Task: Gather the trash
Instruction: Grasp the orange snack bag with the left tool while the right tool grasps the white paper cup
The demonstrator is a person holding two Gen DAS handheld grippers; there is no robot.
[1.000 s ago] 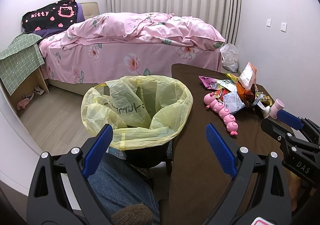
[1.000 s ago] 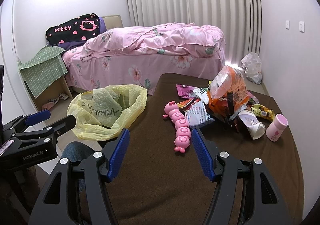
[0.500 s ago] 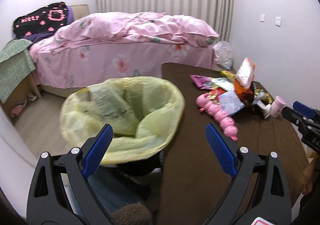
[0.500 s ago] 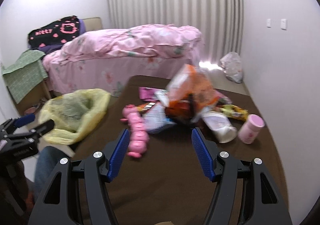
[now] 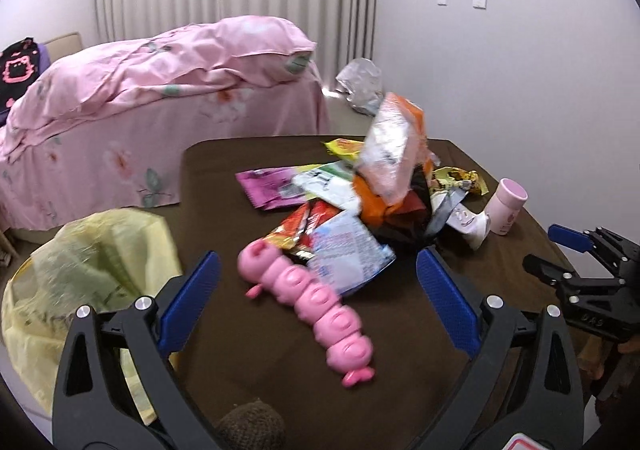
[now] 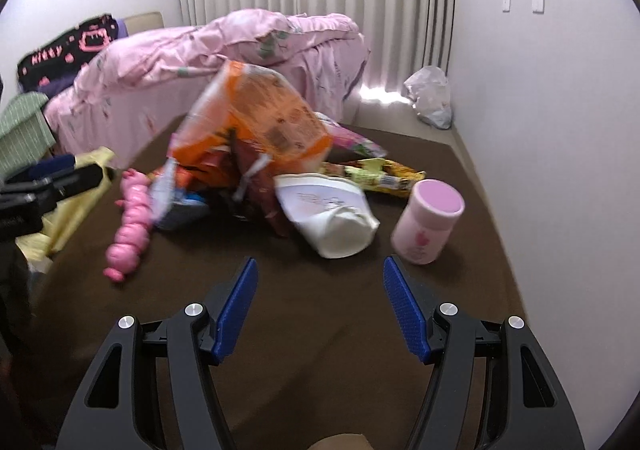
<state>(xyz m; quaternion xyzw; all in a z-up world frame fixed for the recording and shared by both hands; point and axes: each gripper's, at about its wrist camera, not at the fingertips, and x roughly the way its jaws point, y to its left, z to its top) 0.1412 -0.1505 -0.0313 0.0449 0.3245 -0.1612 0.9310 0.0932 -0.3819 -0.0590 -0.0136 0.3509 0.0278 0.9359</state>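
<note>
Both claws gape wide and carry nothing: left claw (image 5: 318, 278) hangs over the near table (image 5: 248, 338) above the pink caterpillar toy (image 5: 312, 294); right claw (image 6: 318, 296) hangs over bare cloth just short of the crushed white paper cup (image 6: 332, 215). Trash sits mid-table in one loose heap (image 5: 360, 193) of wrappers, topped by an orange snack bag (image 6: 256, 117) standing tilted. Yellow-lined bin (image 5: 80, 274) waits off the table's near-left edge. Risks, as I judge them: a claw closing on the heap could catch the toy, or the pink capped bottle (image 6: 428, 228) just beside the cup, neither of which looks like rubbish; a nudge could topple the bottle or roll it toward the right edge. The tilted bag may slump and scatter lighter wrappers when anything under it is pulled. Frames are blurred, so fine aim looks unsure. Left view shows the bin's open mouth and the magenta packet (image 5: 272, 185) at the heap's far left; right view shows only a yellow sliver of the liner, but gives the cup's dented side and the bottle's lid plainly.
</note>
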